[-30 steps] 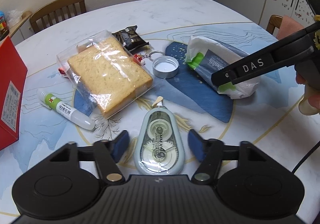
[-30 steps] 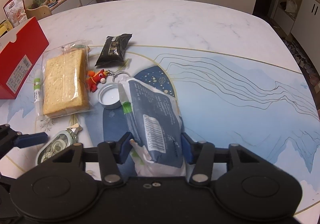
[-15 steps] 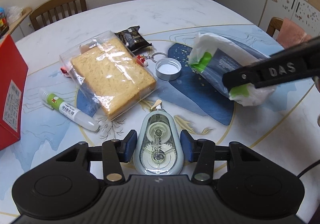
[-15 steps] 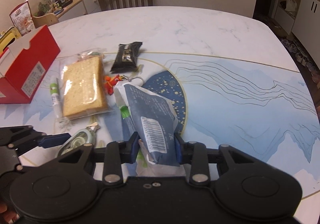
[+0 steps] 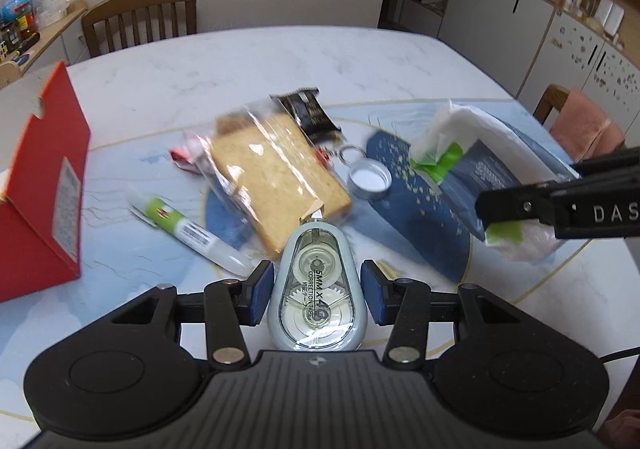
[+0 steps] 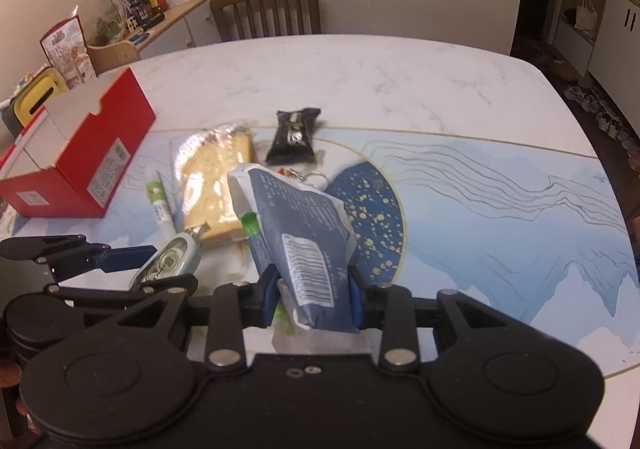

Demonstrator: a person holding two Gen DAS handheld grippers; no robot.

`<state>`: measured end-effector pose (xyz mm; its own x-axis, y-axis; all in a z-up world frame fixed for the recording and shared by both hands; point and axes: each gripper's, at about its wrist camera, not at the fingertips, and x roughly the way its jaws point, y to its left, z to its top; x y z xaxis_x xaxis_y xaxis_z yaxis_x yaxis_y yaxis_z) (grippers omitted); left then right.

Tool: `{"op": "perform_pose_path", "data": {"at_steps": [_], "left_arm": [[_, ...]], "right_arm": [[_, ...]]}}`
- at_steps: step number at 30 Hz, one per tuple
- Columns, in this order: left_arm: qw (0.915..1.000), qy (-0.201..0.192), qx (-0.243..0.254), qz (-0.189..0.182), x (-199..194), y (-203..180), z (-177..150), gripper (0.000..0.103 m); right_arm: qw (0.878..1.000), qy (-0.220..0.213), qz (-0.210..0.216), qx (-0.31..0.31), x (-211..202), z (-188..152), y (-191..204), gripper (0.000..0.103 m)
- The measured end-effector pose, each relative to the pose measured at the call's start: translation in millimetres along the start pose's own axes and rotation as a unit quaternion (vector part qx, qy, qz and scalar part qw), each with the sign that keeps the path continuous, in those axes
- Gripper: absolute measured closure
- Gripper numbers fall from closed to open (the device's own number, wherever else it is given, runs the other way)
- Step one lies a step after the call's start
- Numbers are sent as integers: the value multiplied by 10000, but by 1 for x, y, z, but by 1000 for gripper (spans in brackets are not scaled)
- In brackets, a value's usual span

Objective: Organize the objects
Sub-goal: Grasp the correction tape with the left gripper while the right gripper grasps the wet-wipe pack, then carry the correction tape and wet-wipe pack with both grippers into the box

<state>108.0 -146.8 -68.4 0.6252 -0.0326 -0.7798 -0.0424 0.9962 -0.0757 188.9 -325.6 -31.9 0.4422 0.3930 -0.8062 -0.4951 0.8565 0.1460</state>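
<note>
My two wrist views look forward, low over the tabletop (image 5: pixel 248 61). Both share the bagged bread (image 5: pixel 276 177) (image 6: pixel 216 185) close ahead.

Wooden chair (image 5: pixel 140 19) stands behind the table (image 5: pixel 248 61); cluttered shelf (image 6: pixel 168 15) left of it; white cabinets (image 5: pixel 520 25) right.

White marble-pattern table (image 6: pixel 360 69) with blue mountain print. Open red cardboard box (image 6: pixel 80 153) at left edge. Mid-table: clear-wrapped sponge cake (image 5: pixel 276 173), black snack packet (image 5: pixel 306 113), glue stick (image 5: pixel 184 229), silver metal cap (image 5: pixel 369 181).

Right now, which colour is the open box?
Red outside, white inside; the right wrist view shows it best.
</note>
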Motion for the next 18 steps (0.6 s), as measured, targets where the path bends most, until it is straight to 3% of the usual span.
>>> {"op": "perform_pose_path", "data": {"at_steps": [9, 18], "left_arm": [[9994, -335, -115, 37, -46, 38, 25, 57], [9972, -601, -319, 297, -83, 102, 41, 57]], "right_arm": [[9995, -276, 123, -99, -26, 24, 35, 69], [9977, -390, 416, -373, -26, 57, 88, 69]]}}
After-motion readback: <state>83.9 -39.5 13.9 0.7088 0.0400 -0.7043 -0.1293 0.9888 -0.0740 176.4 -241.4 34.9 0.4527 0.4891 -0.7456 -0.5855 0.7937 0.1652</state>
